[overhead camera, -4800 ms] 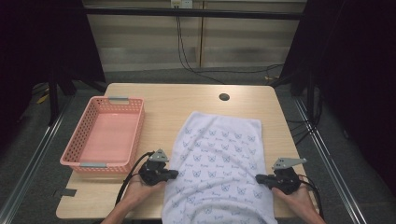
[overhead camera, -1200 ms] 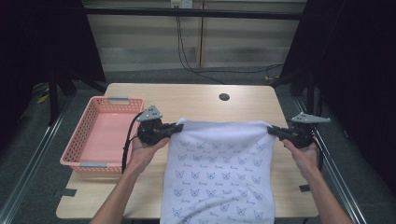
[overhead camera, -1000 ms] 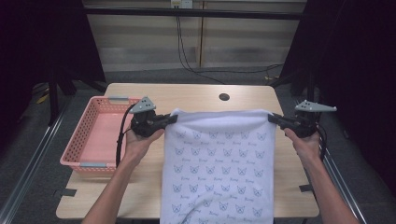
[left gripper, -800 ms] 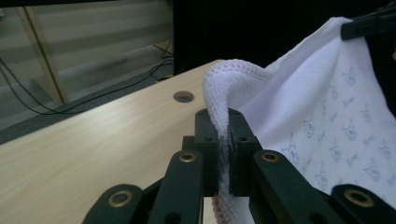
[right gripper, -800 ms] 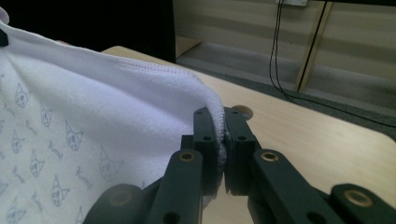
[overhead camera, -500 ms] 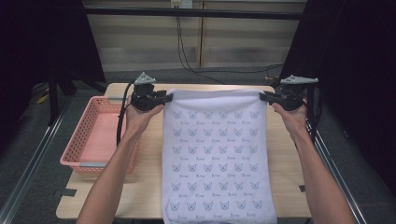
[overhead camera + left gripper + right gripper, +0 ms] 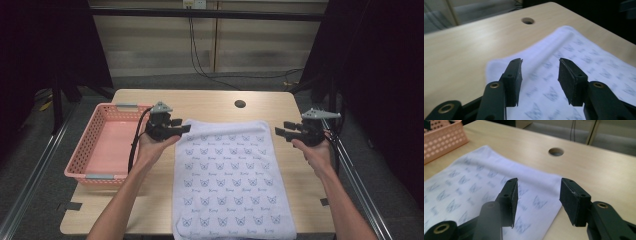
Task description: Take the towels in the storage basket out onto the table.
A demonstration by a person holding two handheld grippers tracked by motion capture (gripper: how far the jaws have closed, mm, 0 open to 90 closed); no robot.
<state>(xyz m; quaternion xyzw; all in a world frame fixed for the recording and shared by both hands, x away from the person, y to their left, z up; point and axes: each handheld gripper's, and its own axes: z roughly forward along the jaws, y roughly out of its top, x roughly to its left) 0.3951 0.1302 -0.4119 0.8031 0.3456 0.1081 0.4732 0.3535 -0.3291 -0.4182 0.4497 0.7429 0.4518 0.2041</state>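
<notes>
So the towel (image 7: 230, 177) is laid out flat on the wooden table (image 7: 210, 102), lengthwise, with its far edge near the middle of the tabletop and its near edge hanging right at the person's side; a pink basket (image 7: 107, 145) is parked just to its left. It's a thin white cloth printed with little blue cat faces, so it can be expected to be light, floppy and totally without stiffness, and anything picked up at one point is going to droop and bunch. The far corners look like the sensible spots to be grabbed, pinched through the hem so the fabric isn't slipped out. The left gripper (image 7: 172, 131) is held over the far left corner with its jaws spread, having just been opening, and nothing is pressed between them, though cloth is seen below the gap in the left gripper view (image 7: 540, 75). The right gripper (image 7: 285, 132) is held just off the far right corner, likewise spread after just opening, nothing pinched (image 7: 539, 197).
</notes>
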